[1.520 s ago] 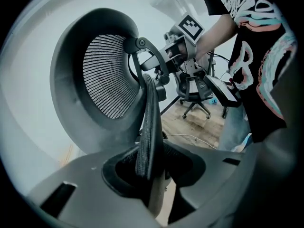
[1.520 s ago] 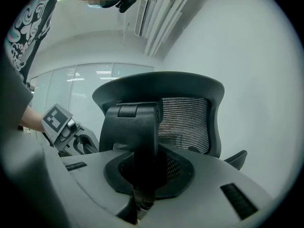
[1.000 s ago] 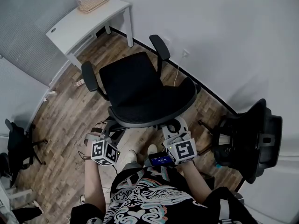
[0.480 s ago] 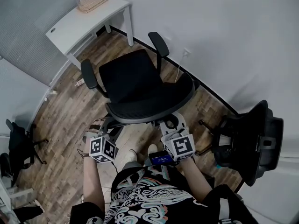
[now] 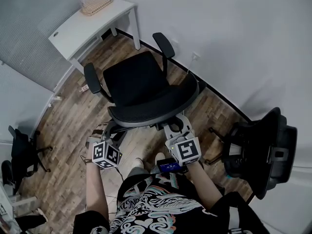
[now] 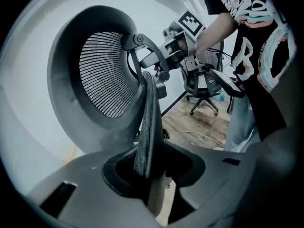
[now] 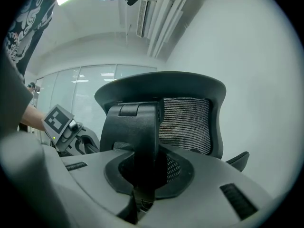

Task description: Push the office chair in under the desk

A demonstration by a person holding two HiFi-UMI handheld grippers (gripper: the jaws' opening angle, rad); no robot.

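The black office chair (image 5: 136, 89) stands on the wood floor, its seat facing the white desk (image 5: 78, 26) at the top left, a gap of floor between them. My left gripper (image 5: 108, 129) is shut on the left edge of the chair's mesh backrest (image 6: 104, 75), with the mesh rim pinched between the jaws of the left gripper (image 6: 151, 167). My right gripper (image 5: 176, 127) is shut on the black support bracket behind the backrest (image 7: 190, 122), which fills the jaws of the right gripper (image 7: 142, 172). The chair's base is hidden under the seat.
A second black chair (image 5: 263, 150) stands at the right by the wall. Another dark chair (image 5: 19, 152) is at the left edge. A keyboard (image 5: 96, 4) lies on the desk. A white cable (image 5: 187, 72) runs down the wall behind the chair.
The chair has rolled a little toward the desk, and both grippers have followed it forward while keeping their hold on the backrest.
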